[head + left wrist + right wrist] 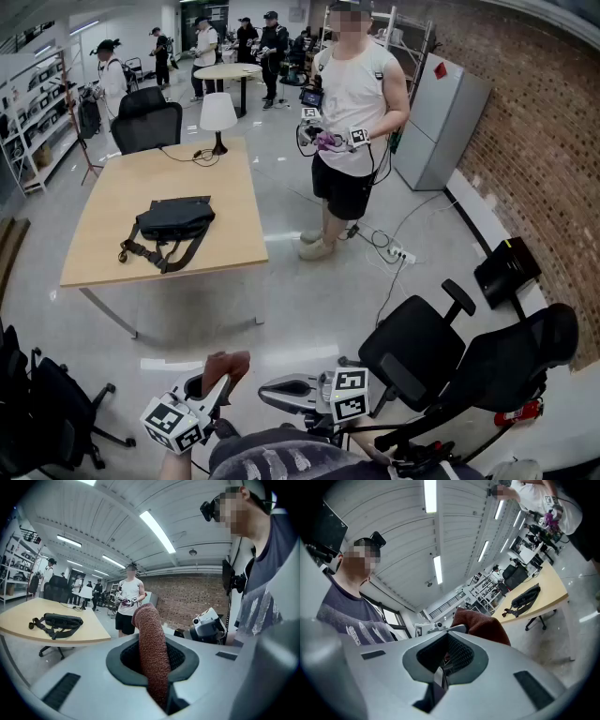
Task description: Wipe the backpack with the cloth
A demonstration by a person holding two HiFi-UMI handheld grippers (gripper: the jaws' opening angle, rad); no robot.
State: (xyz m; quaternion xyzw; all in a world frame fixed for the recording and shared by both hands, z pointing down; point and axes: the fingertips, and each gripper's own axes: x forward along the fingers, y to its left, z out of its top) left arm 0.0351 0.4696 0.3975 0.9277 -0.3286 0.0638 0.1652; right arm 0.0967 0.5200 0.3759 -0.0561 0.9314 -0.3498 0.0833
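Counter [103, 234]: a pale wood top to your upper left, well apart from both grippers, with open floor between.
Backpack [175, 218]: it lies flat on the near half of the counter. It is dark, and its straps trail toward the near left edge. Nothing touches it.
Lamp [217, 112]: it stands upright at the counter's far edge, with a cable on the wood beside it.
Left gripper [217, 386]: you hold it low and close to your body, at the bottom of the head view. Its marker cube is nearest you, and the jaws point up and forward, leaning a little to the right. The jaws are clamped on the cloth.
Cloth [226, 366]: it is rust-brown and pinched between the left jaws. It stands up out of them as a narrow folded roll, and its free end curls over at the top.
Right gripper [272, 394]: you hold it just beside the left one, at about the same height. Its body is roughly level, with its nose turned left toward the cloth and its marker cube on the right side. Its jaws are together with nothing between them, and the cloth shows just past their tip.
Person [352, 122]: stands on the floor beyond the counter's right end, facing you, with a pair of grippers held at the waist.
Chairs [427, 347]: two black office chairs stand close on your right.
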